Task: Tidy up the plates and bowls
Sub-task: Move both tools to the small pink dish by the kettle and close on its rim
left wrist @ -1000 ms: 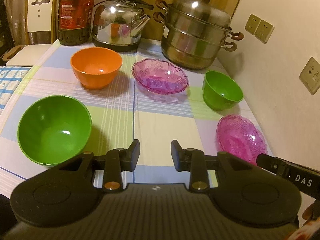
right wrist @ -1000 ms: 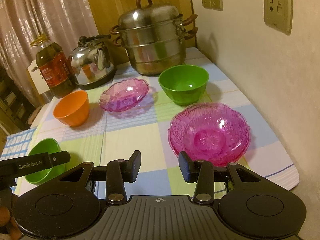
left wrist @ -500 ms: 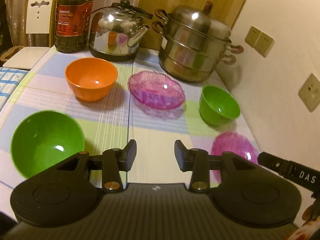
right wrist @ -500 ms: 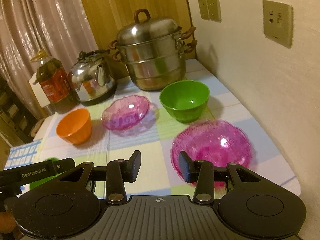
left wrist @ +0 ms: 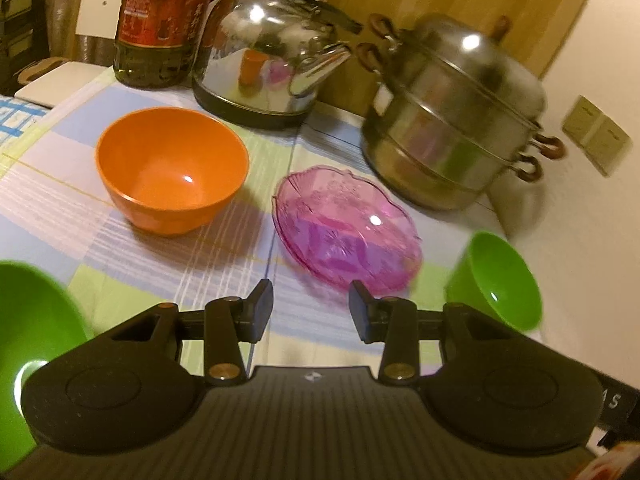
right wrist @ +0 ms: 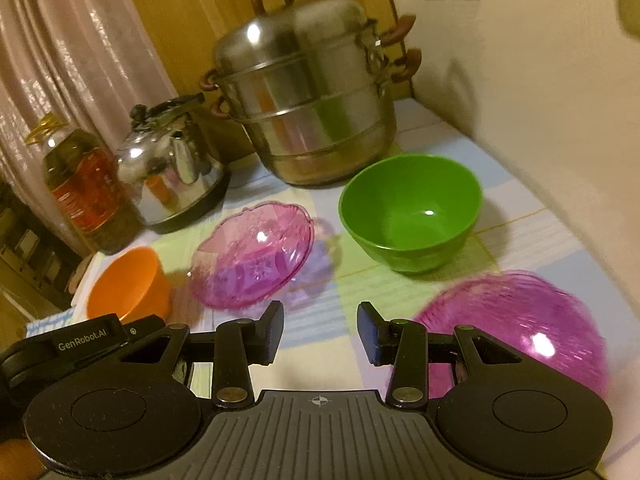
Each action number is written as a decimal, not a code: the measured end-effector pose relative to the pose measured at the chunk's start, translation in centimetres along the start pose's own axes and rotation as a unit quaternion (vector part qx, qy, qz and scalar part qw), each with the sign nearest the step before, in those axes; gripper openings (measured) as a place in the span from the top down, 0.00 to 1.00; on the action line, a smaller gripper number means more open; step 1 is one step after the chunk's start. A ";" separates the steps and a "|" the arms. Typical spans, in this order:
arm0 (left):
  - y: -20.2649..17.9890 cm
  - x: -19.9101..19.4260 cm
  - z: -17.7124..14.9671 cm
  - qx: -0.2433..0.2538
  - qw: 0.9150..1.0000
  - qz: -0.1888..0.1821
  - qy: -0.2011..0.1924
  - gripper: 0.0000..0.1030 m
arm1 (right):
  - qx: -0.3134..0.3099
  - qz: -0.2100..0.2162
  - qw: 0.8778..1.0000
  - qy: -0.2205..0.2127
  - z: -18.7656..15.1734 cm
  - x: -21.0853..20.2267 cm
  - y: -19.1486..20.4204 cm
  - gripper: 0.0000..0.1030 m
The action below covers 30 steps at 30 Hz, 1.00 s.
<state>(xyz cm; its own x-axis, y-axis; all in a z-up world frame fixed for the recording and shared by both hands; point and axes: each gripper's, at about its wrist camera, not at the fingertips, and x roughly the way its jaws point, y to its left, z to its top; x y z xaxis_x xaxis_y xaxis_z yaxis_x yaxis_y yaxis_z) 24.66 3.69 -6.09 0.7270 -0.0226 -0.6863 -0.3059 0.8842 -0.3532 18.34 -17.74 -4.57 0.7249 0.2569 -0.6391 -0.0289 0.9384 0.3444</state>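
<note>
On the checked tablecloth stand an orange bowl (left wrist: pixel 172 170), an oval pink glass dish (left wrist: pixel 346 226), a small green bowl (left wrist: pixel 500 280) at the right and a large green bowl (left wrist: pixel 28 344) cut off at the left edge. My left gripper (left wrist: pixel 311 308) hovers open just short of the oval dish, nothing between its fingers. In the right wrist view my right gripper (right wrist: pixel 320 330) is open and empty over the cloth, between the oval pink dish (right wrist: pixel 252 254) and a round pink glass bowl (right wrist: pixel 516 328). The small green bowl (right wrist: pixel 412 210) and orange bowl (right wrist: pixel 128 284) lie beyond.
A steel steamer pot (left wrist: pixel 452 120), a kettle (left wrist: pixel 272 72) and an oil bottle (left wrist: pixel 160 20) line the back of the table. A wall with sockets (left wrist: pixel 596 140) runs along the right side. The left gripper's body (right wrist: pixel 84 338) shows at the lower left of the right wrist view.
Both grippers have moved forward and lower toward the dishes, which now loom larger. The left jaws stand slightly wider than a second ago. No dish has shifted.
</note>
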 end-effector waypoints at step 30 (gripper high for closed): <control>1.8 11.3 2.1 -0.043 0.999 0.017 0.016 0.83 | 0.045 0.005 0.997 0.056 2.6 16.0 0.1 0.75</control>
<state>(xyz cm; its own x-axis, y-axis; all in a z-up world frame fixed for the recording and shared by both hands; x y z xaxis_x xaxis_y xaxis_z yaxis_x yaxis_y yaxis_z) 33.66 5.98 -13.12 0.6954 -0.0090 -0.7186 -0.3830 0.8415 -0.3811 31.71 -14.12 -13.02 0.6431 0.2947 -0.7068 0.0307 0.9123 0.4083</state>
